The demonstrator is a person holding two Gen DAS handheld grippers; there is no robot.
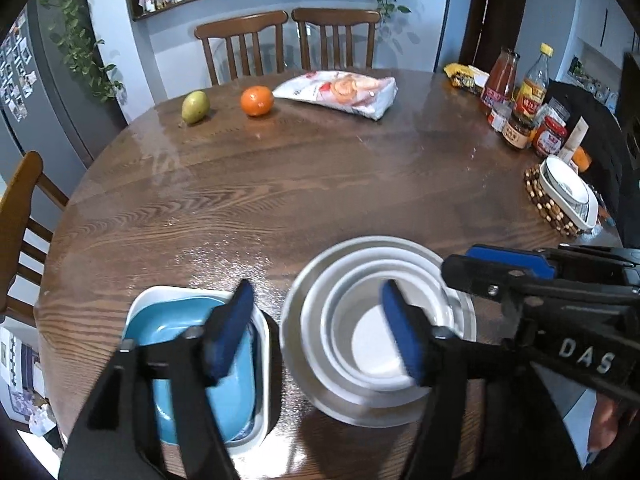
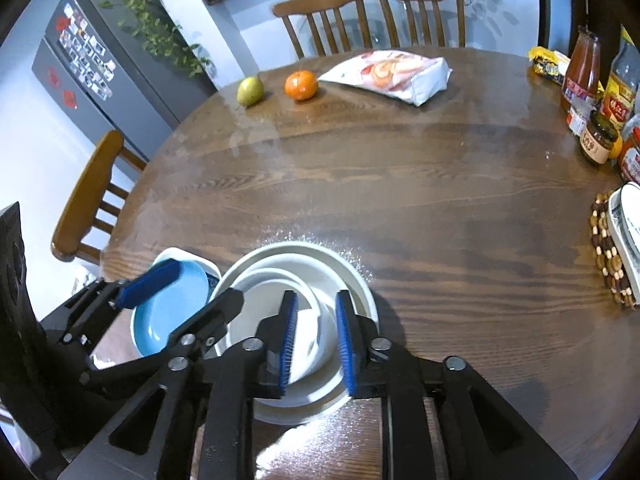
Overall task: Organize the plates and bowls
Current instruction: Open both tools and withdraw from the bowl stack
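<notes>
The nested stack of white bowls point(image 1: 376, 320) sits on the wooden surface point(image 1: 280, 184) near its front edge, with the blue dish point(image 1: 200, 356), lying inside a white rectangular dish point(image 1: 262, 320), just to the left of the stack.

The right hand-held gripper point(image 2: 316, 344) hangs over the right side of the stack with its jaws parted by a narrow gap; nothing looks pinched between the pads, though whether 1 pad touches an inner rim I cannot tell. The left hand-held gripper point(image 1: 316, 332) is spread wide, straddling the gap between the stack and the blue dish, holding nothing.

To do this step well, the right pads should likely bracket 1 bowl wall squarely, 1 pad inside and 1 outside, before closing, then lift straight up so the bowls beneath the stack's top piece do not drag.

The stack is round and opens upward, so it has no long axis. The blue dish is oblong; its long axis runs away from the stack's front toward the far chairs point(image 1: 288, 44).
</notes>
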